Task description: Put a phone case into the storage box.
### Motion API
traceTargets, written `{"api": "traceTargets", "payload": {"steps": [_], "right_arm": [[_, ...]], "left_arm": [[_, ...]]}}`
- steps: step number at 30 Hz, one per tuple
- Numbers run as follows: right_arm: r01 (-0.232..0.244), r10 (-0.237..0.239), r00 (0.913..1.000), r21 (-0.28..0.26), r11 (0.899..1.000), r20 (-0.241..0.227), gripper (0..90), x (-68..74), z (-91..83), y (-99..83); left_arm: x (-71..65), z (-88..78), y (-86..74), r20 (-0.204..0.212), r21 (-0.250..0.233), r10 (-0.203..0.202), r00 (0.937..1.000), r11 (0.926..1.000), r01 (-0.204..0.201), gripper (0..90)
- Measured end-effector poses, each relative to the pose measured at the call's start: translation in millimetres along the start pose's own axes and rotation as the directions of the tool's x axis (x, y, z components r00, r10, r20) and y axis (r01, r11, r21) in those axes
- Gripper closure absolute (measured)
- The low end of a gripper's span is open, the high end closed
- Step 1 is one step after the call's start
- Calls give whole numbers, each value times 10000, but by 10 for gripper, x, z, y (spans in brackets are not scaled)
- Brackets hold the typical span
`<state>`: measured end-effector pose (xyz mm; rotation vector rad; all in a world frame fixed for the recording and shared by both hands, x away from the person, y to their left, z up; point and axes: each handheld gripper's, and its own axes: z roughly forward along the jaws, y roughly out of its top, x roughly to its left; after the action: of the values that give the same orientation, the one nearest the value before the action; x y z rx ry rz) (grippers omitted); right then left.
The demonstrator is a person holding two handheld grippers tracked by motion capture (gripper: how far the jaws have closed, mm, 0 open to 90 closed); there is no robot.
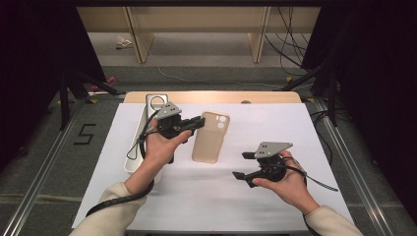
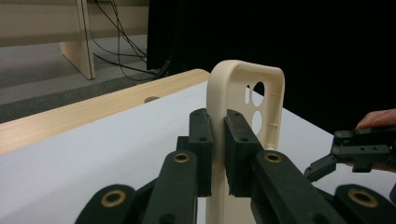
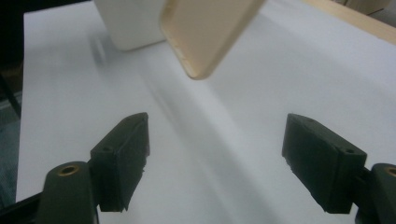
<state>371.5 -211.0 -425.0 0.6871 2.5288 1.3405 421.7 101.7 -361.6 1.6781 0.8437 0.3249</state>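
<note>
Left gripper (image 1: 199,121) pinches the side wall of a beige phone case (image 1: 210,137), held over the white table sheet (image 1: 275,132) near its far middle. Right gripper (image 1: 241,164), nearer and to the right, has its jaws spread with nothing between them. A white tray (image 1: 134,158) at the far left is partly hidden by the left hand (image 1: 160,145).

Black numeral 5 (image 1: 86,133) marked on floor left of table (image 1: 275,196).

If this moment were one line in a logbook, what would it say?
left gripper: shut on phone case, edge pinched, lifted | right gripper: open, nothing between jaws, apart from case | white tray: on table behind left hand
</note>
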Motion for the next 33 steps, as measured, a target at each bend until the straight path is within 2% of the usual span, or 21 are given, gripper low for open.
{"api": "traceTargets", "payload": {"steps": [3, 11, 21, 33], "right_arm": [[-329, 331, 9994, -167, 9993, 127, 219, -49, -47, -41], [-644, 662, 9969, -423, 9970, 414, 221, -106, -164, -109], [-881, 911, 9925, -392, 9953, 820, 226, -137, -221, -192], [-1036, 1074, 9900, -452, 9936, 913, 222, -141, -263, -237]], "left_arm": [[17, -59, 18, -61, -176, 56, 10000, 9998, -57, 820], [96, -204, 35, -242, -436, 302, 9993, 9986, -312, 818], [191, -370, 103, -426, -735, 582, 9974, 9954, -613, 818], [328, -553, 209, -633, -975, 672, 9957, 9925, -732, 818]]}}
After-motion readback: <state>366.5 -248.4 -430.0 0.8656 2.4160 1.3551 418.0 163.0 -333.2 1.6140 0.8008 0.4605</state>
